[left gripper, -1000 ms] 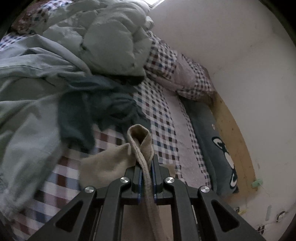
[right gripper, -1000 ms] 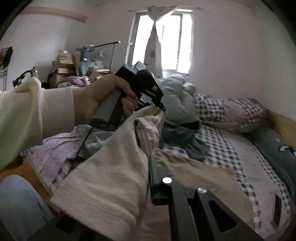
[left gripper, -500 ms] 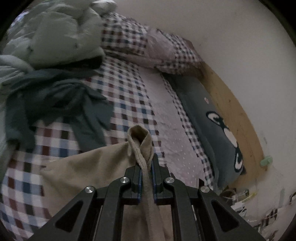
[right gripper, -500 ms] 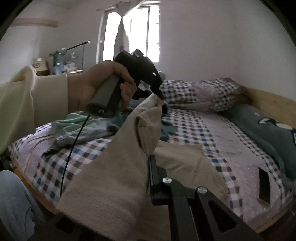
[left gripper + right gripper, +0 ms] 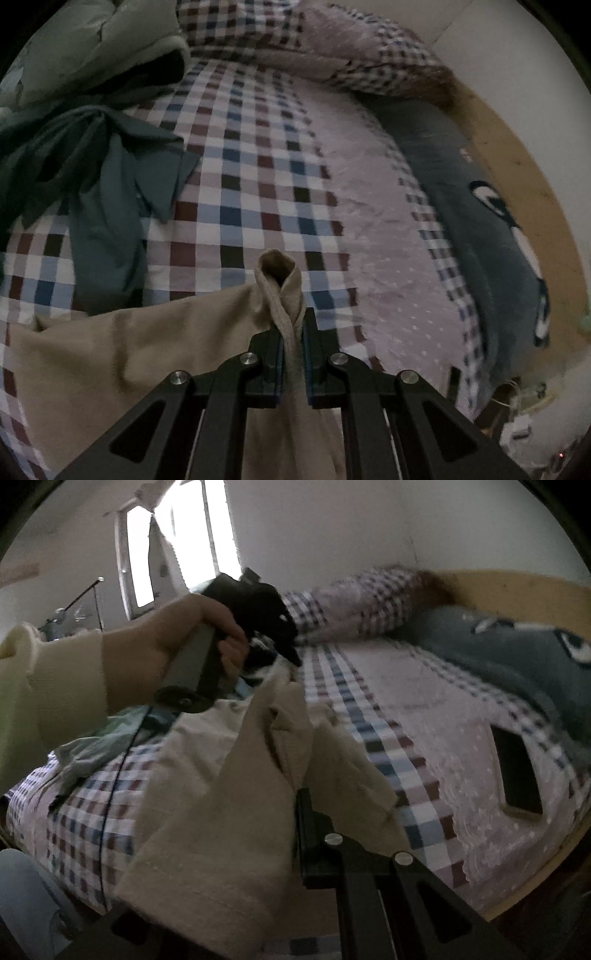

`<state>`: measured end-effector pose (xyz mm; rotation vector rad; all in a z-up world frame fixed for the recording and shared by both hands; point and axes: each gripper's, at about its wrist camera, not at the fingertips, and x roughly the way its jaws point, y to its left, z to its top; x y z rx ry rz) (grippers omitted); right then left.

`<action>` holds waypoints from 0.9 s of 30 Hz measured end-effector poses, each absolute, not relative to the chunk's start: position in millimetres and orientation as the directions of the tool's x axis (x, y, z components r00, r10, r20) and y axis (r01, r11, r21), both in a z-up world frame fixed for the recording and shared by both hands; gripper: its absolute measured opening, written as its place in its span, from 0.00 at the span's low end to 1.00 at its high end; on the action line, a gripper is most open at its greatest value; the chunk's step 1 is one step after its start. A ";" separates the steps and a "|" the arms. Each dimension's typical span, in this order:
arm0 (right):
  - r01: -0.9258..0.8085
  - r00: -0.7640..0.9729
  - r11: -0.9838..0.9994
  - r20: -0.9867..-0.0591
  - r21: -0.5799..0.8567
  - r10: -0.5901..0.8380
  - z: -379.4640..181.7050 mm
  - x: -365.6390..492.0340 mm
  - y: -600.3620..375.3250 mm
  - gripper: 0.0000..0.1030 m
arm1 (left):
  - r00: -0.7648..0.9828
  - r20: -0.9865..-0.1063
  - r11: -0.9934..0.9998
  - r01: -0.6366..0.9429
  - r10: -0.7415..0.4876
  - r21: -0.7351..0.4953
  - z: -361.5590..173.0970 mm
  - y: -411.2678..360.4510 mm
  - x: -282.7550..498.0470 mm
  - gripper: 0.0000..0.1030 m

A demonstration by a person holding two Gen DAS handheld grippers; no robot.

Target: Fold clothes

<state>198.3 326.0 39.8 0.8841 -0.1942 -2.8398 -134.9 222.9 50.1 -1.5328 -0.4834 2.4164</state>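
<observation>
A beige garment (image 5: 110, 354) hangs between both grippers over a checked bed sheet (image 5: 240, 177). My left gripper (image 5: 291, 332) is shut on a rolled fold of it, and the cloth trails left onto the sheet. In the right wrist view a hand (image 5: 166, 646) holds the left gripper (image 5: 291, 657) above the bed, with the beige garment (image 5: 221, 812) draped down from it. My right gripper (image 5: 295, 812) is shut on another edge of that garment. Cloth hides its left finger; only the right finger (image 5: 308, 834) shows.
A dark teal garment (image 5: 99, 177) lies crumpled at the left, under a pale green quilt (image 5: 92, 44). Checked pillows (image 5: 332, 44) sit at the head. A grey-blue cushion (image 5: 498, 229) lines the wooden bed side. A dark flat rectangle (image 5: 517, 771) rests on the sheet.
Both grippers have travelled across the bed and sunk lower, carrying the beige garment. The quilt pile has slid to the left view's edge. More of the garment now lies on the sheet.
</observation>
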 end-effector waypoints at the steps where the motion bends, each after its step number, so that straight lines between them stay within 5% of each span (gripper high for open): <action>1: 0.107 -0.805 -0.978 -0.561 0.180 -0.192 36.1 194.2 330.7 0.03 | -0.419 -0.835 -0.922 -0.015 0.356 -0.386 45.5 226.9 -137.9 0.07; 14: 0.049 -0.740 -0.962 -0.637 0.270 -0.216 -1.0 172.6 358.4 0.04 | -0.378 -0.886 -0.958 -0.010 0.269 -0.287 13.3 258.4 -155.1 0.09; 17: 0.018 -0.738 -0.958 -0.643 0.286 -0.205 -2.5 172.8 365.5 0.10 | -0.395 -0.872 -0.953 -0.040 0.290 -0.299 21.9 256.2 -155.9 0.28; 20: -0.057 -0.745 -0.943 -0.643 0.328 -0.179 -3.3 177.4 382.9 0.33 | -0.430 -0.833 -0.933 -0.079 0.350 -0.351 36.9 251.2 -155.3 0.49; 23: -0.127 -0.750 -0.929 -0.647 0.347 -0.139 -4.6 183.3 398.8 0.40 | -0.461 -0.789 -0.910 -0.130 0.406 -0.393 54.8 245.2 -153.9 0.59; 27: -0.210 -0.744 -0.916 -0.664 0.340 -0.076 -5.2 192.6 415.6 0.42 | -0.508 -0.763 -0.916 -0.181 0.399 -0.358 76.7 231.9 -149.9 0.59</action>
